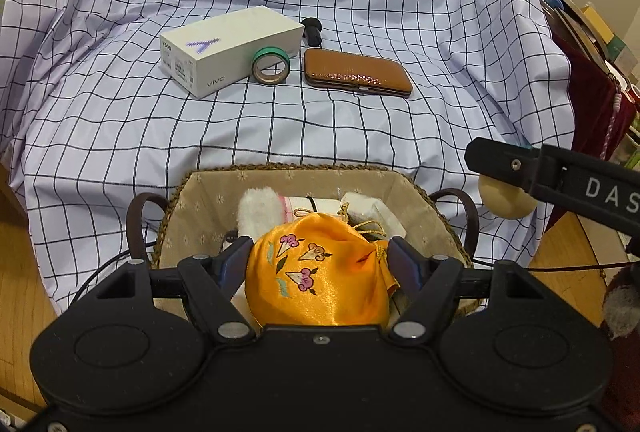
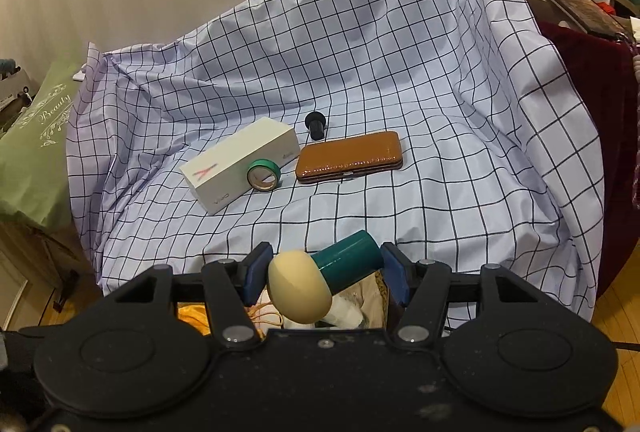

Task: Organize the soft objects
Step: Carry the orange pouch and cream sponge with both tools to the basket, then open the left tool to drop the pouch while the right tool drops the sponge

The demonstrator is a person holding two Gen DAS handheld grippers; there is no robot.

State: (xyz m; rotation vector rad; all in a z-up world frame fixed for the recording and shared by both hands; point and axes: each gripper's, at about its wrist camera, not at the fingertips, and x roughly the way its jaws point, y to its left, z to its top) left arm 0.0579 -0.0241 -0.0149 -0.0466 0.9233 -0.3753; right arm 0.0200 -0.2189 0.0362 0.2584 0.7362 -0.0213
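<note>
A woven basket (image 1: 416,199) with a beige liner stands at the near edge of the checked cloth. White soft items (image 1: 264,207) lie inside it. My left gripper (image 1: 318,258) is shut on an orange satin pouch (image 1: 320,272) with embroidered flowers, held over the basket. My right gripper (image 2: 326,272) is shut on a cream-headed sponge puff with a teal handle (image 2: 320,276), held just above the basket's right side. The puff's head (image 1: 506,197) also shows in the left wrist view, under the right gripper's finger (image 1: 520,167).
On the cloth beyond the basket lie a white phone box (image 1: 228,47), a green tape roll (image 1: 272,65), a brown leather case (image 1: 356,71) and a small black knob (image 1: 312,29). A cluttered shelf with dark red cloth (image 1: 592,87) stands at the right.
</note>
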